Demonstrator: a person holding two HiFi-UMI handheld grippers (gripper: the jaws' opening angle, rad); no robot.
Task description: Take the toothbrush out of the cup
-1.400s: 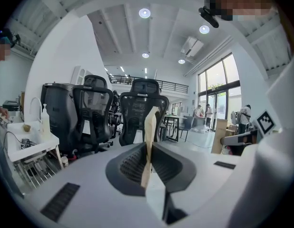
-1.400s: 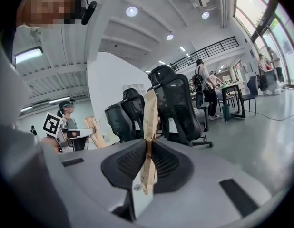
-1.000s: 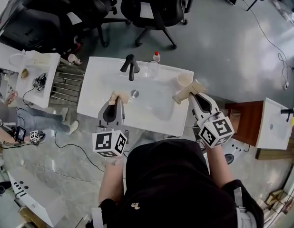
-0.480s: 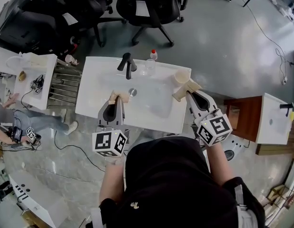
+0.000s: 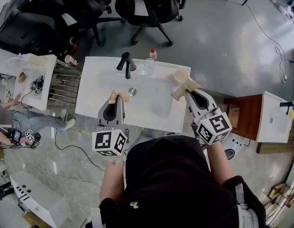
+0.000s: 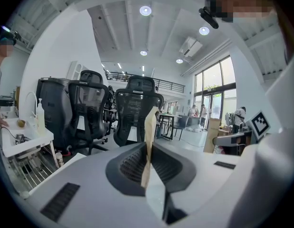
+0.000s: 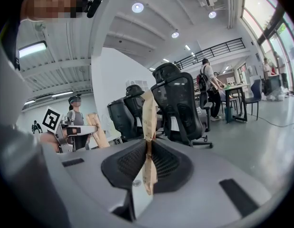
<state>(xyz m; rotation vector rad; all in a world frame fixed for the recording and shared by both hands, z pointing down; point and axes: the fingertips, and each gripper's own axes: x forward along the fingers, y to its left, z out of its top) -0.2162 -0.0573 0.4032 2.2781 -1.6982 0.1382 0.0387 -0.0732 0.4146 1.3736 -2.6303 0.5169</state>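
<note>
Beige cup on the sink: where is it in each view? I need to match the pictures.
Head view: beige cup on the white sink's far right rim, just ahead of the right gripper.
Left gripper view: not in it.
Right gripper view: not in it.
Shared landmark: black office chairs, top of head view; mid-frame in both gripper views.

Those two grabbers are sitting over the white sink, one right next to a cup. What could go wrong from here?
The right gripper, jaws closed, sits very close to the beige cup, which stands near the edge of the sink; a nudge could tip it or push it off. No toothbrush is visible from above, so the reach may be partly blind. The clear glass beside the faucet could also get bumped.
</note>
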